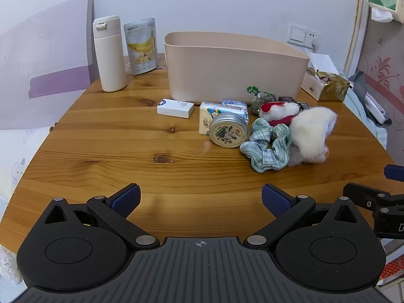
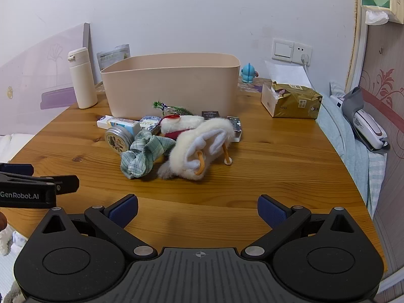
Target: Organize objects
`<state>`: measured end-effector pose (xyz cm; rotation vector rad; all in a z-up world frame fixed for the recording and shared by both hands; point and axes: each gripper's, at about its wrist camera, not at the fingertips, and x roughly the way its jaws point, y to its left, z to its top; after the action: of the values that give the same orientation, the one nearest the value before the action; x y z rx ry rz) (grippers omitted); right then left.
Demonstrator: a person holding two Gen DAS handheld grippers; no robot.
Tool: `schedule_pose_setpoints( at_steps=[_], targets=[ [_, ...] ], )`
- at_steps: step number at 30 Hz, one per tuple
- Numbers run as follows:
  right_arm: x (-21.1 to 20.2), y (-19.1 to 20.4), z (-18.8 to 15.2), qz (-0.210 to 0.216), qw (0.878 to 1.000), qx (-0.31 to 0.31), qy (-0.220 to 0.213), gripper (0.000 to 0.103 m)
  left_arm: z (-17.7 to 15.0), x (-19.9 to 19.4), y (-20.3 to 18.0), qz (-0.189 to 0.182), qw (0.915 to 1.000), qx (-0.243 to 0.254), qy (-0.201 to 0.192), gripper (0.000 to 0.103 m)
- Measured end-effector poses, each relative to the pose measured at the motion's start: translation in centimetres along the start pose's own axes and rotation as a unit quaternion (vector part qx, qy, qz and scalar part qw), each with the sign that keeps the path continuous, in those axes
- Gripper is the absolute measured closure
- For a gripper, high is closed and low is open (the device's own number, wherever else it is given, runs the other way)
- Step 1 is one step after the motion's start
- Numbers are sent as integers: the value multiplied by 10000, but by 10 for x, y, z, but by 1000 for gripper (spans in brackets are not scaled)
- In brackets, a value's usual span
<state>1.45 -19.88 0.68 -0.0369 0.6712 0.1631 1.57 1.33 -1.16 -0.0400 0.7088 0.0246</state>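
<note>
A beige plastic bin (image 1: 227, 68) (image 2: 171, 83) stands at the back of the round wooden table (image 1: 126, 156) (image 2: 277, 166). In front of it lies a cluster: a white box (image 1: 175, 108), a tissue pack (image 1: 214, 112), a round tin (image 1: 228, 130) (image 2: 117, 140), a green checked scrunchie (image 1: 267, 149) (image 2: 142, 157), a fluffy white pouch (image 1: 311, 133) (image 2: 202, 146), a red-and-white plush (image 1: 277, 109) (image 2: 180, 125) and a small green sprig bag (image 1: 262, 98). My left gripper (image 1: 200, 198) is open near the table's front edge, with nothing between its fingers. My right gripper (image 2: 198, 208) is open too, short of the pouch.
A cream flask (image 1: 109, 54) (image 2: 82, 78) and a banana snack bag (image 1: 142, 46) stand at the back left. A gold tissue packet (image 2: 293, 101) and a blue figurine (image 2: 248, 73) sit at the back right. A bed with a grey cuff device (image 2: 366, 123) borders the table's right side.
</note>
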Motion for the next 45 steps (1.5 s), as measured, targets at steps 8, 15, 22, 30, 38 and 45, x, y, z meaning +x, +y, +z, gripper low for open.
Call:
schedule_pose_setpoints(
  at_steps=[8,15,22,30,38,45],
  targets=[
    [1,-2,0,-42,10000,28,-4,0,0,2,-2,-55,10000,-5,7,0],
    [2,-3,-1,-34,10000,45,14,3,0,3,-3,-76,10000,13,19,0],
    [2,-4,1,2,10000,41,2,3,0,5,-4,-64,10000,26,41,0],
    [1,-3,1,-7,10000,40,10,3,-1,8,-4,-53,10000,19,65,0],
    [2,-2,1,12,10000,34,23,4,-1,9,-4,-35,10000,10,62,0],
    [2,-2,4,14,10000,5,6,11,3,8,-6,-92,9999,27,75,0]
  ],
)
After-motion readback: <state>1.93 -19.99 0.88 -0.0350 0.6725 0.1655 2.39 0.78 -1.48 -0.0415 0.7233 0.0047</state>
